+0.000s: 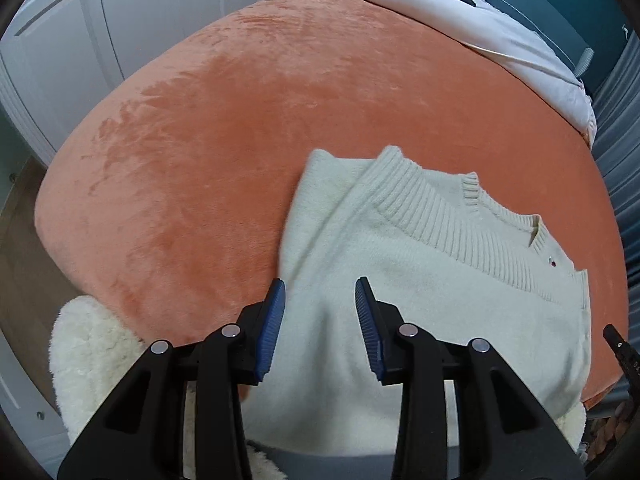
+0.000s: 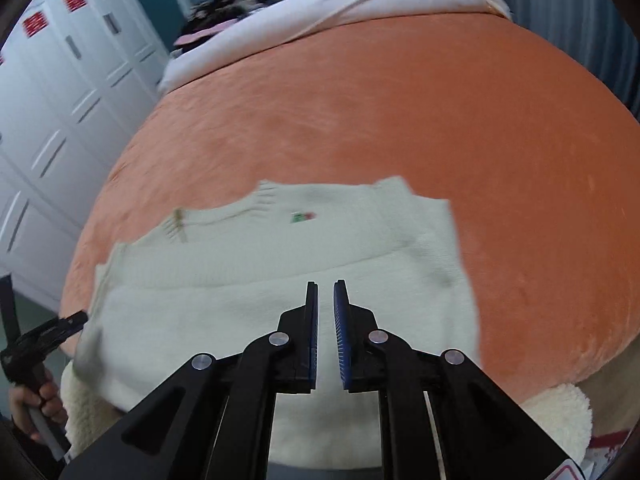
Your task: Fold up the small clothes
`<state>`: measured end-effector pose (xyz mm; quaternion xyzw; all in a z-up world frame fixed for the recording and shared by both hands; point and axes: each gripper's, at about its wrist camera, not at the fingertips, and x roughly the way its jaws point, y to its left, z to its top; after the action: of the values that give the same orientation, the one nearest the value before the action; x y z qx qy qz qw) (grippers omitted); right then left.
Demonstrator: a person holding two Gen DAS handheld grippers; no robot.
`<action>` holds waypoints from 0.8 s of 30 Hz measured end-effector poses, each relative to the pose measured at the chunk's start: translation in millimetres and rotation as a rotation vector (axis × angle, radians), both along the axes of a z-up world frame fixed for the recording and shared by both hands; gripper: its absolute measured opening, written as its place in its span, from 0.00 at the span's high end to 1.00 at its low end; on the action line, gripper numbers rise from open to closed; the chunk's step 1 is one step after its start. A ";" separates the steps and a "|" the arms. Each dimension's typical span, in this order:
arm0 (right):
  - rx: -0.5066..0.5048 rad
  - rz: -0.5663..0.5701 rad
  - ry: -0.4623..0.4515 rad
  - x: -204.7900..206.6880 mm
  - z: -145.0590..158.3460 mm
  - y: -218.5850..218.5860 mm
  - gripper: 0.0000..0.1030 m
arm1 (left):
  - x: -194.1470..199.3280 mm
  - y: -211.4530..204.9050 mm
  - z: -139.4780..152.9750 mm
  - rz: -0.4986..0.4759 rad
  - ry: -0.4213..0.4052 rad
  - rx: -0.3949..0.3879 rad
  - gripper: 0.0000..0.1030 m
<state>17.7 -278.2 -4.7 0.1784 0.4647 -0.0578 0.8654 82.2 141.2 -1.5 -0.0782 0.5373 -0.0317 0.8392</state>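
Observation:
A cream knit sweater (image 1: 420, 280) lies flat on the orange blanket (image 1: 240, 140), with a ribbed band across it and one side folded inward. My left gripper (image 1: 320, 292) hovers over its near left part, jaws open and empty. In the right wrist view the same sweater (image 2: 280, 280) is blurred, with a small red-green tag. My right gripper (image 2: 326, 292) is over its near middle, jaws close together with a narrow gap and nothing between them. The left gripper (image 2: 44, 336) shows at the sweater's left edge, held by a hand.
A fluffy cream throw (image 1: 88, 368) hangs over the bed's near edge. A white duvet (image 1: 460, 12) and dark clothes lie at the far end. White wardrobe doors (image 2: 60, 100) stand to the left. Grey curtains (image 1: 624, 160) are on the right.

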 end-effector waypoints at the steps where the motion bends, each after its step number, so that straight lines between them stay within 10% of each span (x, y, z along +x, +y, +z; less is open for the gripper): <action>1: 0.000 0.066 0.000 4.2 2.9 25.0 0.89 | -5.8 5.2 2.1 0.005 0.001 0.002 0.66; 12: -0.035 0.304 0.203 79.2 -70.7 133.5 0.96 | -39.8 34.3 -34.3 0.048 0.140 -0.117 0.60; 17: -0.052 0.283 0.188 74.1 -44.9 130.1 0.93 | -43.7 44.5 -45.1 0.152 0.090 -0.180 0.12; 22: -0.074 0.287 0.196 77.3 -69.7 137.2 0.95 | -33.3 50.8 -69.9 0.247 0.118 -0.266 0.12; 23: -0.080 0.288 0.198 76.9 -68.1 138.1 0.95 | -31.5 47.1 -67.1 0.230 0.114 -0.266 0.18; 24: -0.089 0.294 0.198 76.5 -67.9 140.2 0.95 | -28.8 42.8 -63.1 0.178 0.102 -0.297 0.51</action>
<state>94.2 -138.0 -72.6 0.0634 0.5656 0.0315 0.8216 53.5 184.0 -64.6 -0.2500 0.5594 -0.0321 0.7896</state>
